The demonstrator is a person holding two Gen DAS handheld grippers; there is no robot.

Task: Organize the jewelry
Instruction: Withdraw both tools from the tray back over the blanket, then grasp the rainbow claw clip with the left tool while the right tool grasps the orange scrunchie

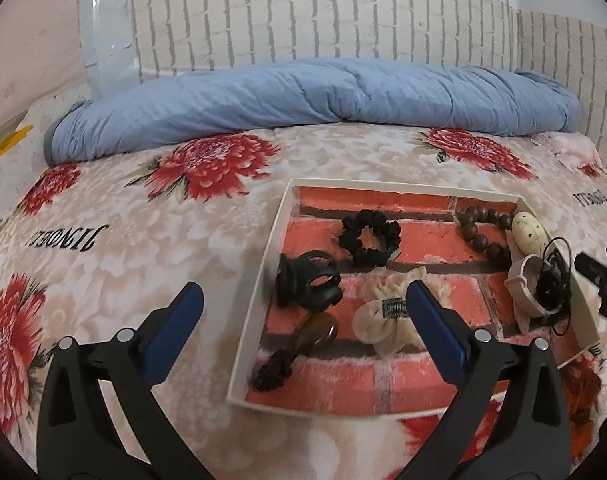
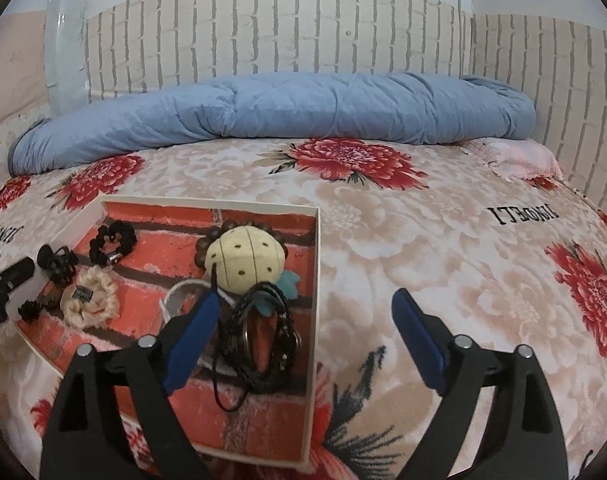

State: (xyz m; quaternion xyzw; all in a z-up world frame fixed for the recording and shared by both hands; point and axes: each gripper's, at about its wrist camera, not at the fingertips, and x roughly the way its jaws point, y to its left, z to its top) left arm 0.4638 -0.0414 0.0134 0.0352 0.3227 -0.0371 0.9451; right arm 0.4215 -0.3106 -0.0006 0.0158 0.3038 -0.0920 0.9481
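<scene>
A shallow white box [image 1: 259,280] lined with red brick print lies on the bed. Inside it are a black scrunchie [image 1: 369,238], a black hair claw [image 1: 307,282], a cream scrunchie [image 1: 387,320], a brown bead bracelet [image 1: 483,232], an amber pendant on a black cord [image 1: 315,334] and a cream dotted oval piece [image 2: 245,264]. A bundle of black cords [image 2: 263,332] lies near the box's right wall [image 2: 317,280]. My left gripper [image 1: 303,292] hangs open over the box's left part, holding nothing. My right gripper [image 2: 306,299] is open astride the right wall, also holding nothing.
The box rests on a floral bedspread [image 1: 143,240] with red flowers. A rolled blue quilt [image 1: 303,96] lies along the back against a brick-patterned wall. A pink cloth [image 2: 515,160] sits at the far right corner of the bed.
</scene>
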